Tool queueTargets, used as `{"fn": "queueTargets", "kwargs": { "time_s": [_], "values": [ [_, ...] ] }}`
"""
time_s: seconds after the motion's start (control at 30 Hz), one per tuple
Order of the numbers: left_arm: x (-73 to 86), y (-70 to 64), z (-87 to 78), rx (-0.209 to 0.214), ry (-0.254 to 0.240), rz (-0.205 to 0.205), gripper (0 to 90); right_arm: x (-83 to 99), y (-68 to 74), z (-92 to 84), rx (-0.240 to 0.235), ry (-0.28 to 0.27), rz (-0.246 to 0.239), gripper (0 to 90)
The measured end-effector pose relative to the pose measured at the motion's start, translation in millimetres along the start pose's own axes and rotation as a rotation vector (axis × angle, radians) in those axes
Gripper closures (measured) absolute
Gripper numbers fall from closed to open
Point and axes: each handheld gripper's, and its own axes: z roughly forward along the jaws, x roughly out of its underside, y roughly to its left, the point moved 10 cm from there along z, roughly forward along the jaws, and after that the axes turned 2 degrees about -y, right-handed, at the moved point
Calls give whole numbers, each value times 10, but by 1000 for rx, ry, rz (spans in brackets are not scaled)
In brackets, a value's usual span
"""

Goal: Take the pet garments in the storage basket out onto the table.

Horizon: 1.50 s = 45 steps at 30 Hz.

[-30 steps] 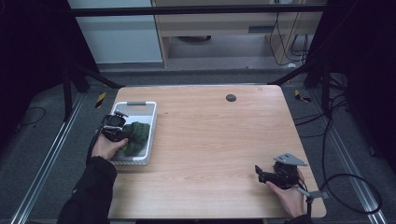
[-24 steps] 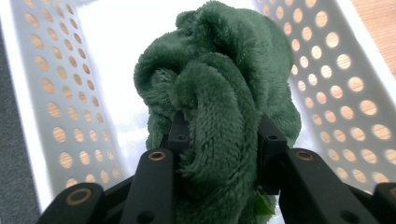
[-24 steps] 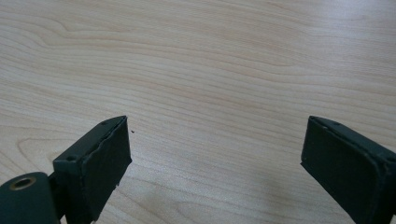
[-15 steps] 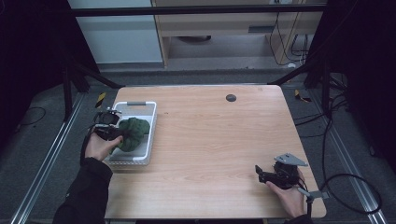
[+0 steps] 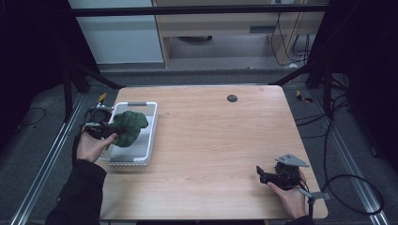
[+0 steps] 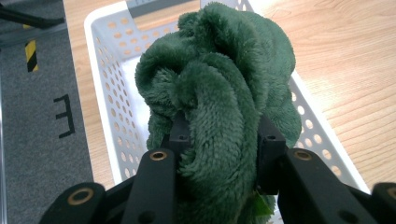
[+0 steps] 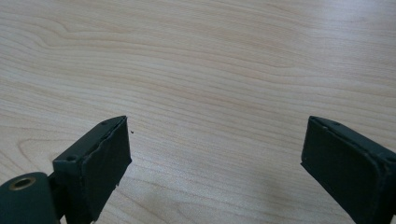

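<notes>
Left gripper (image 5: 104, 133) is clamping green plush cloth (image 5: 127, 127) (bunched) over my white basket (image 5: 145, 140). Right gripper (image 5: 264, 176) is resting wide open, holding nothing.

The green plush cloth (image 6: 219, 93) hides much of the white basket (image 6: 107, 88) floor behind it and runs off the bottom edge of the left gripper view — in the high view the left gripper (image 5: 104, 133) is too small and dark to make out.
</notes>
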Motion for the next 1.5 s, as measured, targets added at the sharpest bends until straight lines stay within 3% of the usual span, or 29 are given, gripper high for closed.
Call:
{"fn": "queueTargets", "kwargs": {
  "time_s": [0.33, 0.57, 1.17, 1.5],
  "values": [
    [-91, -51, -213, 4, -23, 45, 666, -4, 1, -1, -1, -2, 0, 80],
    [-150, -155, -321, 16, -34, 80, 667, -7, -4, -2, 1, -4, -1, 79],
    [-298, -652, -543, 87, -64, 202, 667, -20, -6, -14, 0, -10, 2, 79],
    [-374, -928, -567, 122, -68, 264, 668, -27, -9, -16, 2, -14, -2, 78]
  ]
}}
